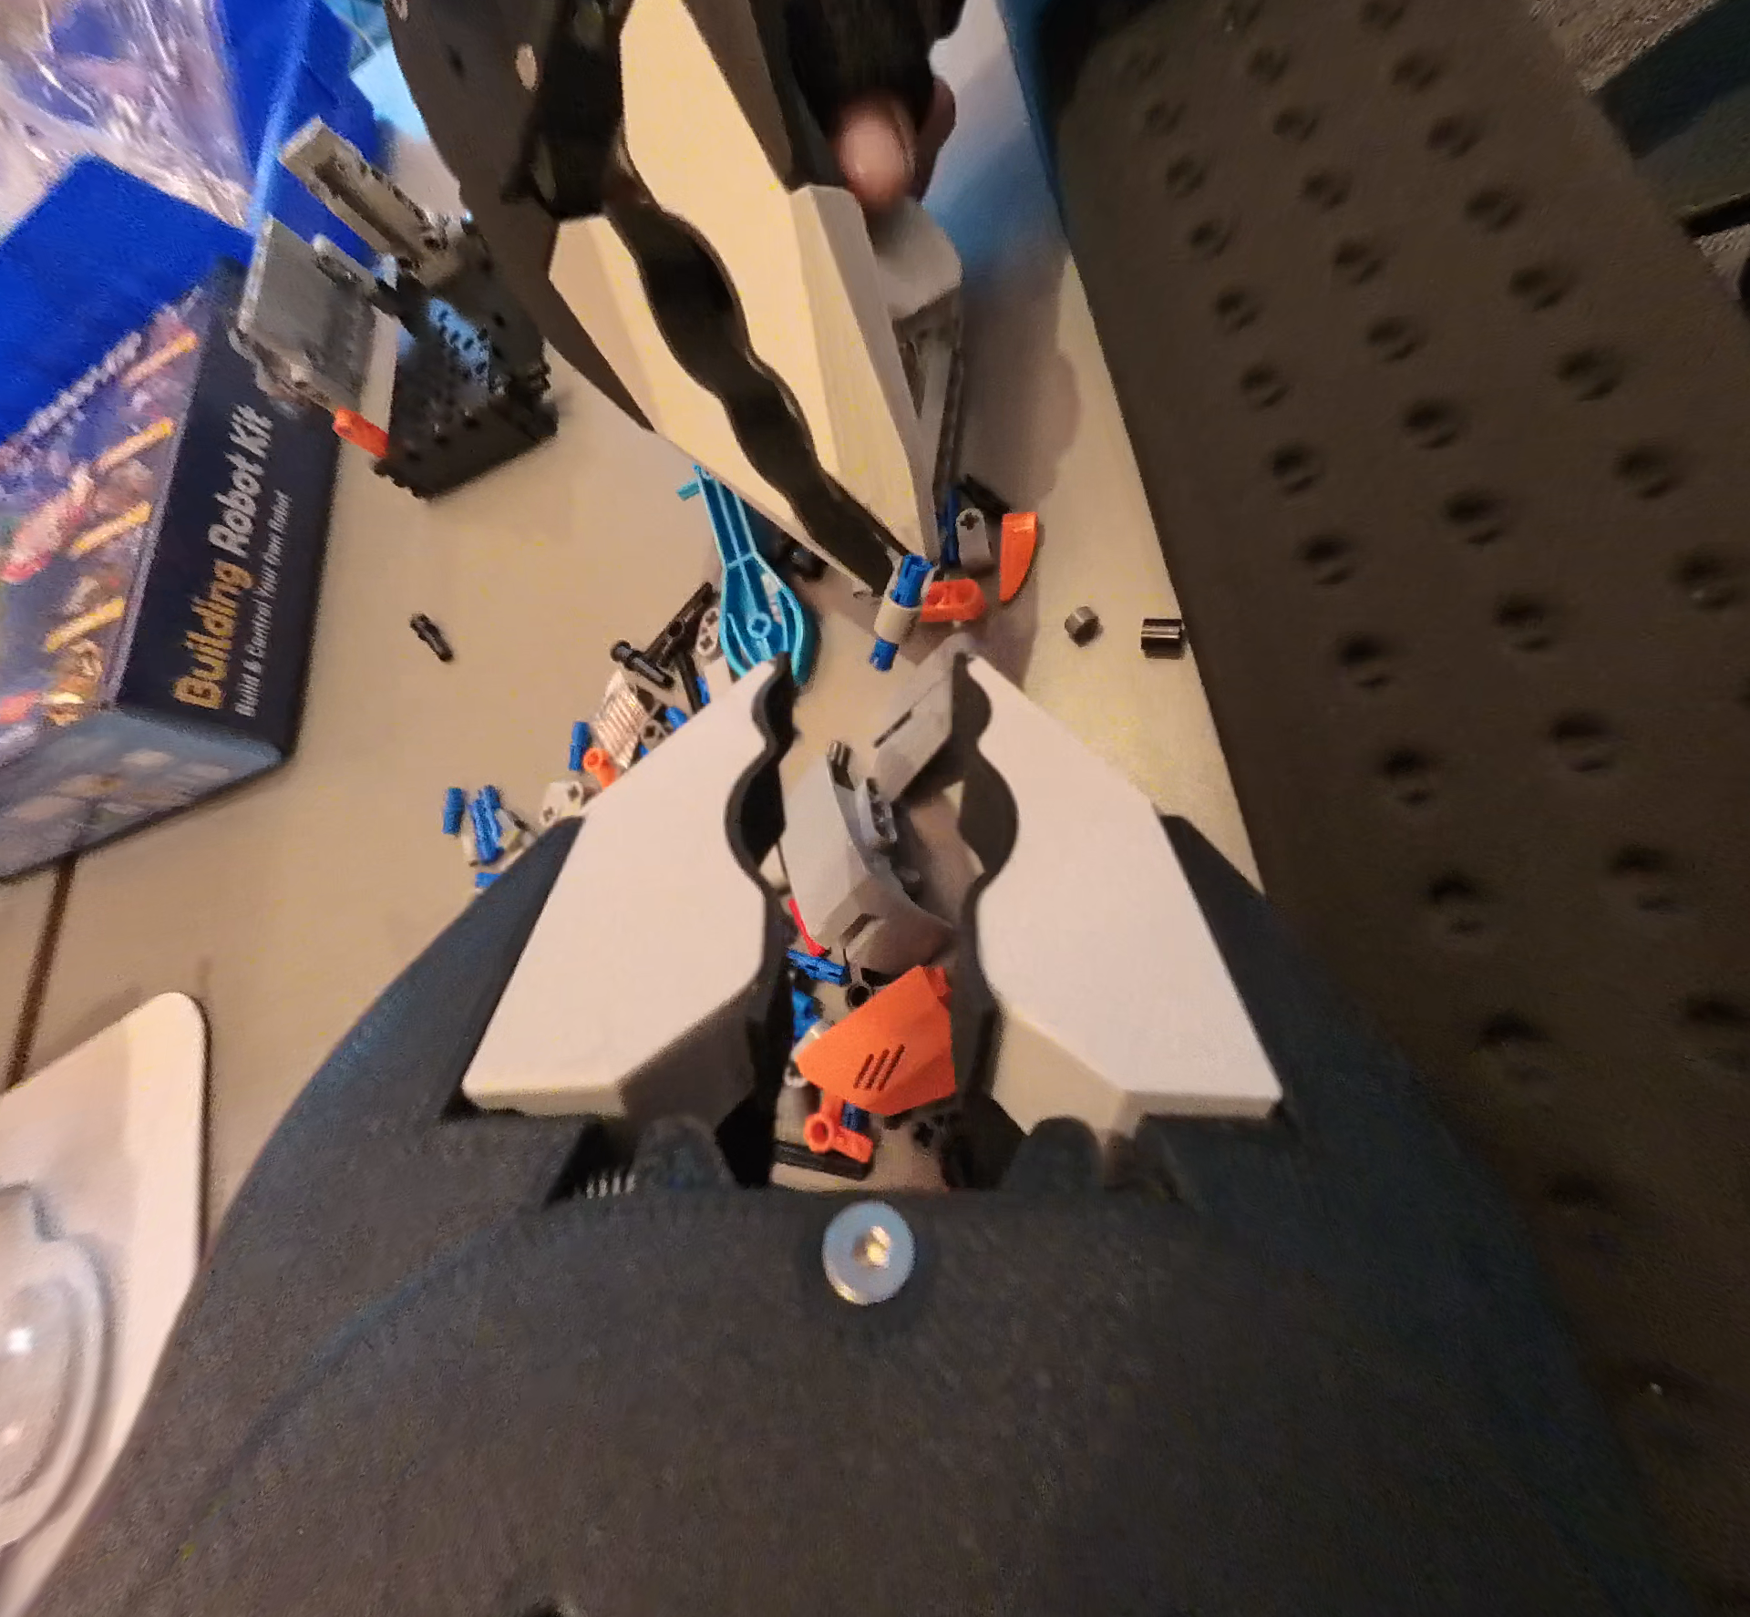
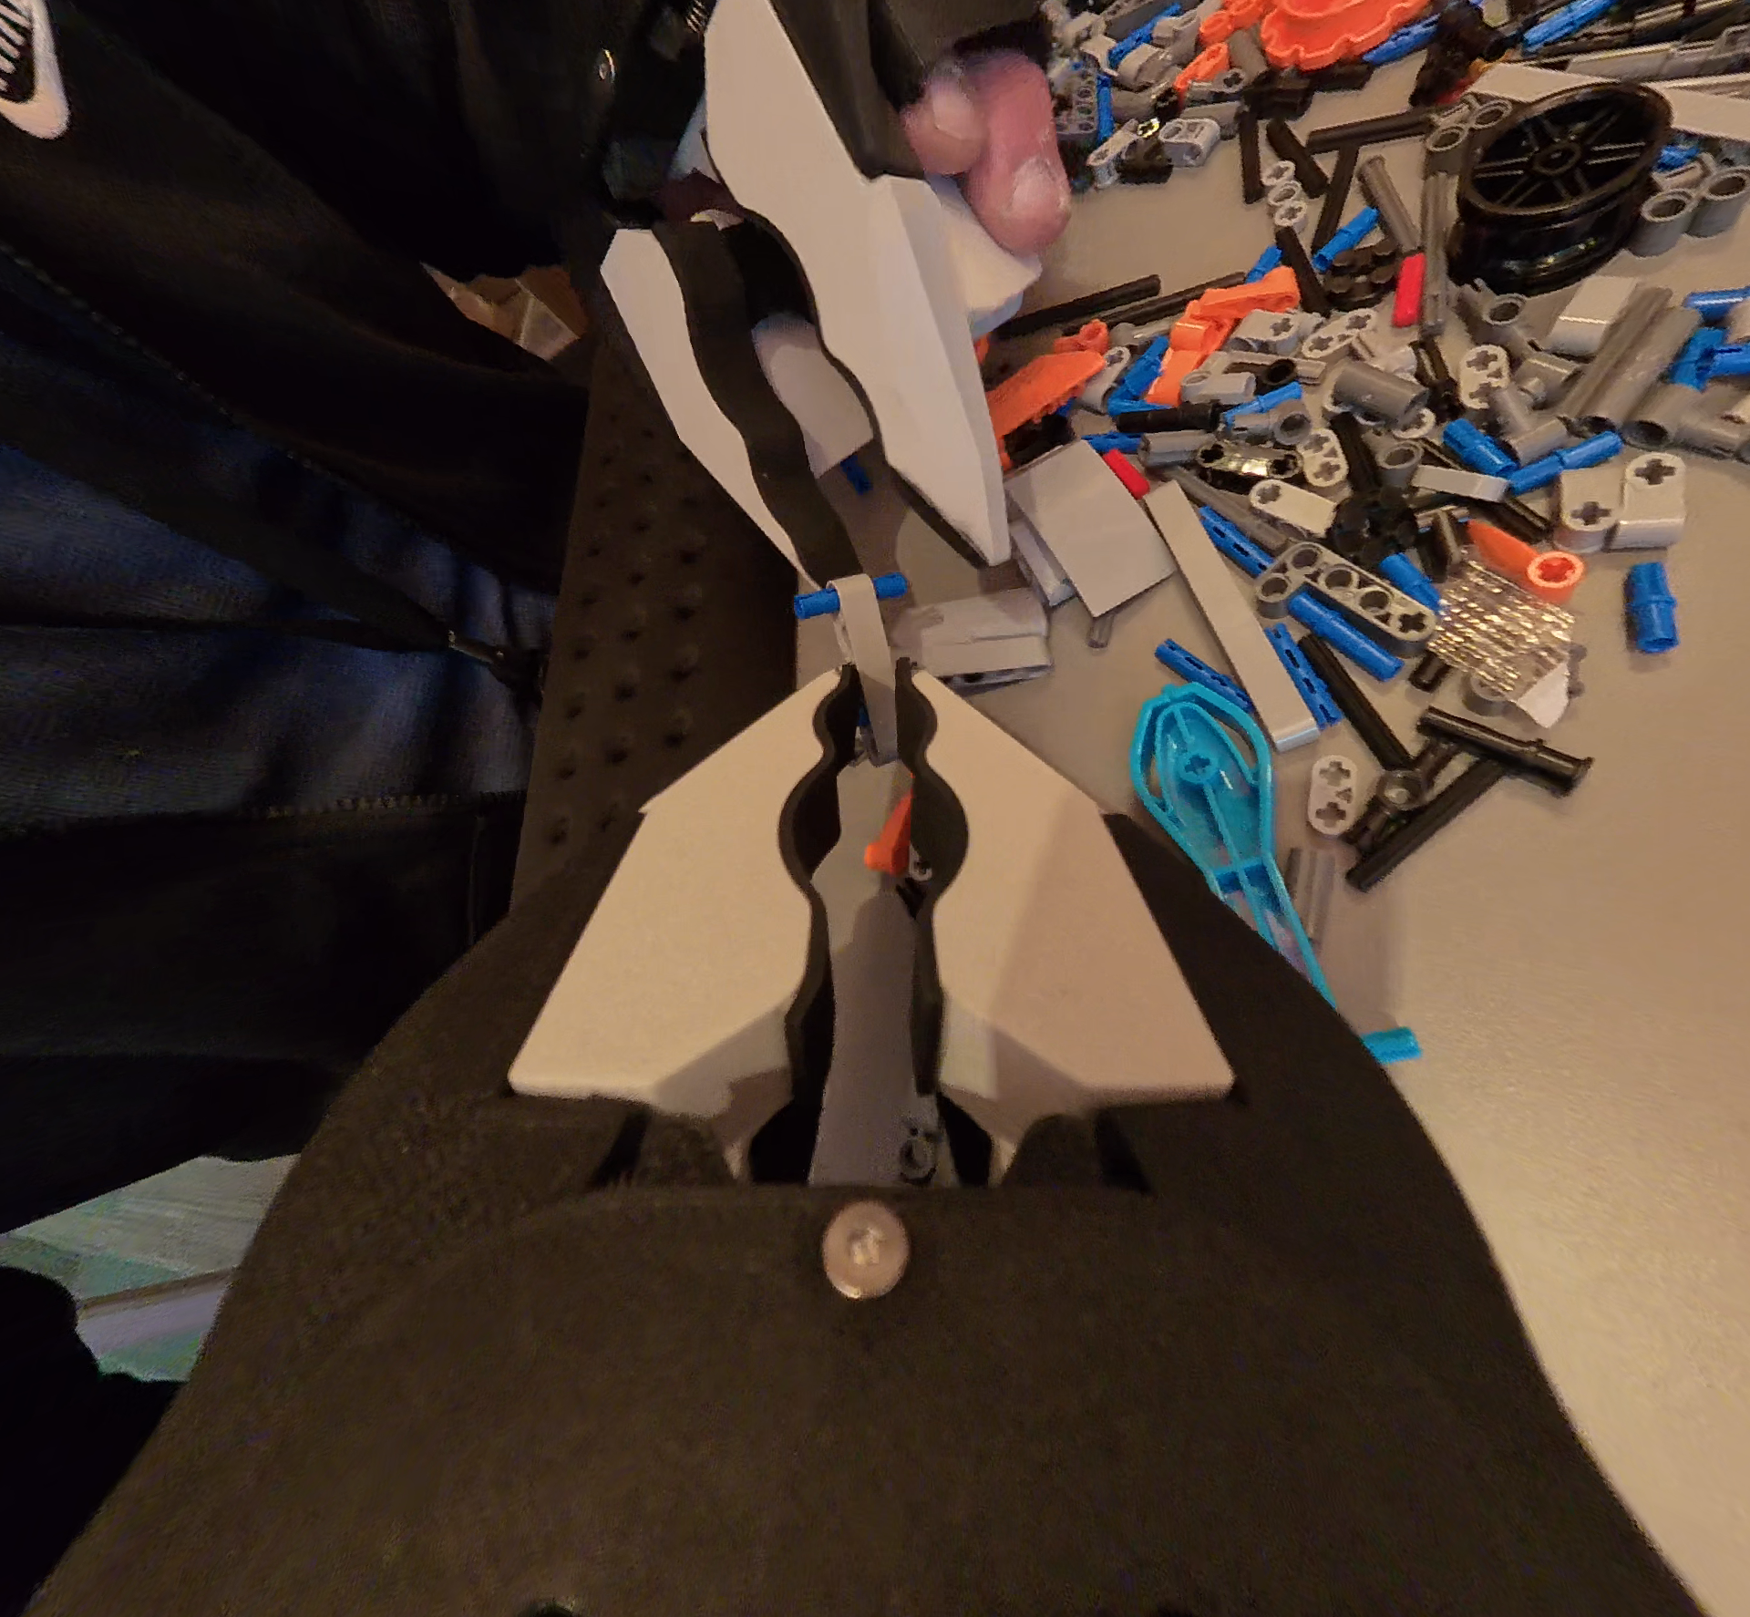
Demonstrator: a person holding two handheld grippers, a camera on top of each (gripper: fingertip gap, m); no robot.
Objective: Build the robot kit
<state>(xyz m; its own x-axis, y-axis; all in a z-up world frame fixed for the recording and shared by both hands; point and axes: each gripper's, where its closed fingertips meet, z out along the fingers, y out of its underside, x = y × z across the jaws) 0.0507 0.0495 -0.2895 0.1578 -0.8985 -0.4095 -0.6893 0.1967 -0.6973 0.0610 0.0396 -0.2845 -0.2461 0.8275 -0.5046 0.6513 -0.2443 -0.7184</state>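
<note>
Grey connector [image 2: 864, 615] (blue-pinned) — pinched between right hand-held gripper [image 2: 876, 674] tips.

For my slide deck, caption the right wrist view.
Right gripper shut on a grey connector with blue pin, meeting the left gripper beside scattered building parts.

left gripper [image 1: 871, 672]: fingers slightly parted | right gripper [image 2: 876, 672]: fingers nearly closed, pinching | tips nearly meet

Dim warm indoor light; soft shadows under parts on table [image 2: 1562, 1051]; left view motion-blurred throughout; strong fisheye bending at edges; right view sharper
</note>
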